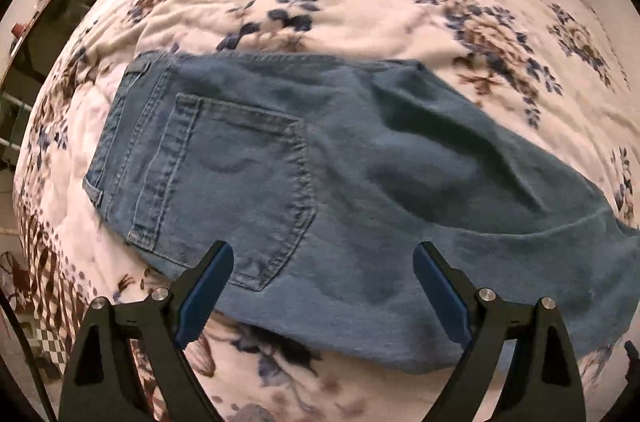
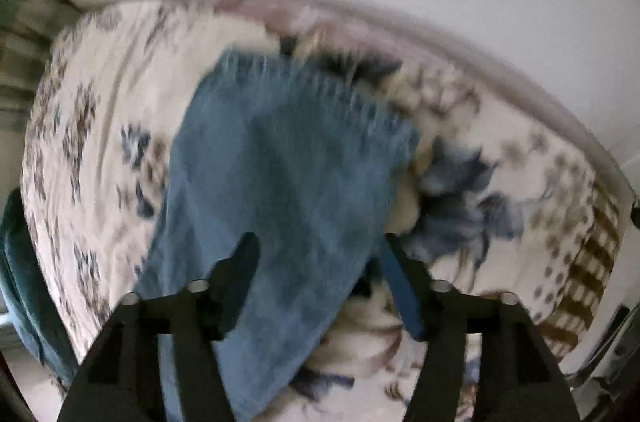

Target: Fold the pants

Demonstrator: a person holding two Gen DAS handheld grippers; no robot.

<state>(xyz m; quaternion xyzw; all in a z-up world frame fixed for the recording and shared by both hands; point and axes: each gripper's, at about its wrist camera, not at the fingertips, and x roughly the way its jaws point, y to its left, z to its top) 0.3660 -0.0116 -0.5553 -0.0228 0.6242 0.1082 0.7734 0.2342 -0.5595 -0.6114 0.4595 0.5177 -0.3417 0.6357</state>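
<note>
Left wrist: jeans [image 1: 304, 182] pocket [image 1: 224, 182] (right: hem).

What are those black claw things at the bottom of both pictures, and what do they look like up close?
They are handheld grippers. The left gripper has two black, angular fingers with triangular cut-outs, round silver bolts at the joints and blue pads on the inner faces. The right gripper looks the same, though blurred. No cables, sleeves or markings show.
</note>
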